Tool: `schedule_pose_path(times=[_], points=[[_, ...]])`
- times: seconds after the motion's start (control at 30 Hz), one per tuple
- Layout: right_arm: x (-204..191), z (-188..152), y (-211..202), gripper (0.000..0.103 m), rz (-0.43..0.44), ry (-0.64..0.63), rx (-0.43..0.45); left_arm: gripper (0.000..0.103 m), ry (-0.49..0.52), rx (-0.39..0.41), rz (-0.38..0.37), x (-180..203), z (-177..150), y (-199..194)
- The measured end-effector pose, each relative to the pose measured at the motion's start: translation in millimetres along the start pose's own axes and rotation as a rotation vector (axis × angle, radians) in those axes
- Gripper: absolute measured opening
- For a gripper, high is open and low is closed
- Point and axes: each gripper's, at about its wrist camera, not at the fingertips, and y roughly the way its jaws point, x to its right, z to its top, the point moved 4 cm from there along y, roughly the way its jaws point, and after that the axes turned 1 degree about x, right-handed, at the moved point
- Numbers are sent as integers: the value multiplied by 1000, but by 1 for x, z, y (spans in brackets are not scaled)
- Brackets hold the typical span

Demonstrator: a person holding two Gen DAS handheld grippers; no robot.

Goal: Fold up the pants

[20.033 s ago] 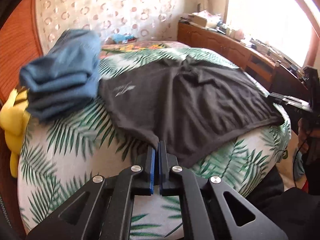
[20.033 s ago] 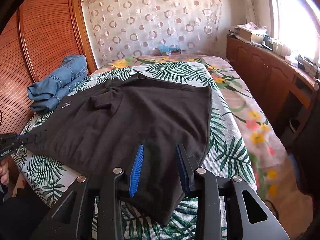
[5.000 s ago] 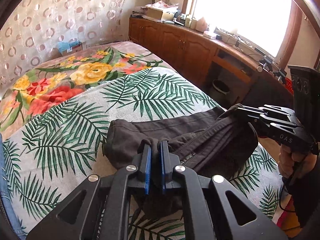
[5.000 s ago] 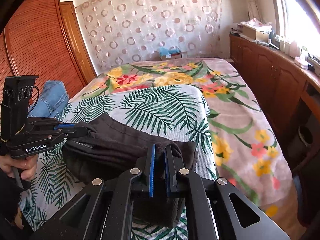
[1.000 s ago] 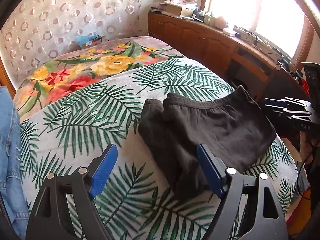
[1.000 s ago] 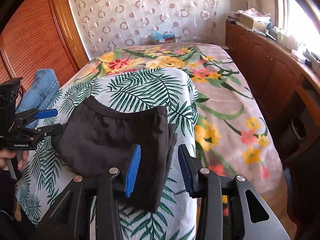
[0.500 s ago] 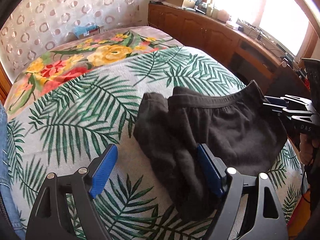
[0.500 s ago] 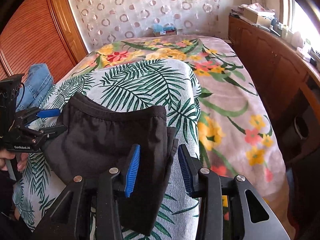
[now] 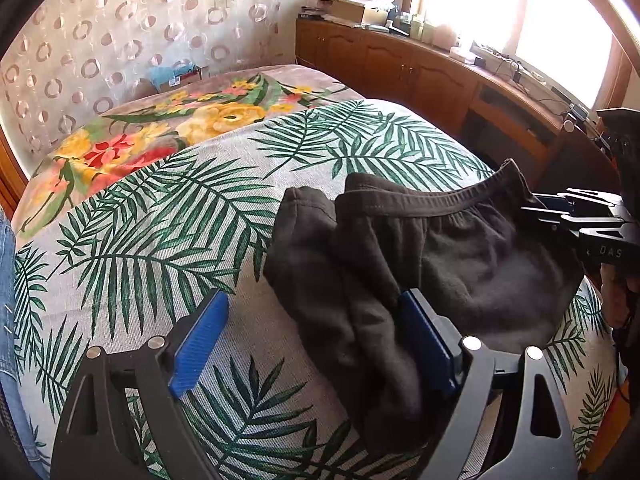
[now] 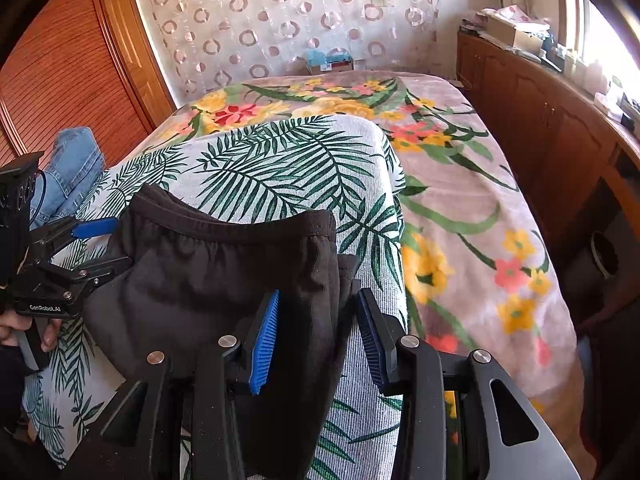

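Note:
The dark grey pants (image 9: 440,256) lie folded in a compact bundle on the palm-leaf sheet (image 9: 168,216), waistband facing away. They also show in the right wrist view (image 10: 208,280). My left gripper (image 9: 312,332) is open, its jaws wide apart around the bundle's left end; the right pad touches the fabric. My right gripper (image 10: 316,328) is open around the bundle's right edge, with fabric lying between its pads. Each gripper shows in the other's view: the right one (image 9: 568,216) and the left one (image 10: 92,244), both at the pants' sides.
Folded blue jeans (image 10: 68,168) lie at the bed's left side by a wooden wardrobe (image 10: 64,80). A floral blanket (image 10: 460,184) covers the far and right part of the bed. Wooden cabinets (image 9: 420,76) run under the window on the right.
Both grippers have moved in closer to the folded pants, which now lie between their open jaws. The pants have not moved.

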Motion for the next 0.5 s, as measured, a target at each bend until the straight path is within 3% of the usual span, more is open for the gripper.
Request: schedule_pose_path(times=[0.27,0.5], points=[[2,1,1,40,13,21,-1,87,-48,-24,-67,-8,11,3],[2,3,4,40,19,26,-6,70,-54,-14,-72,-12,21,10]])
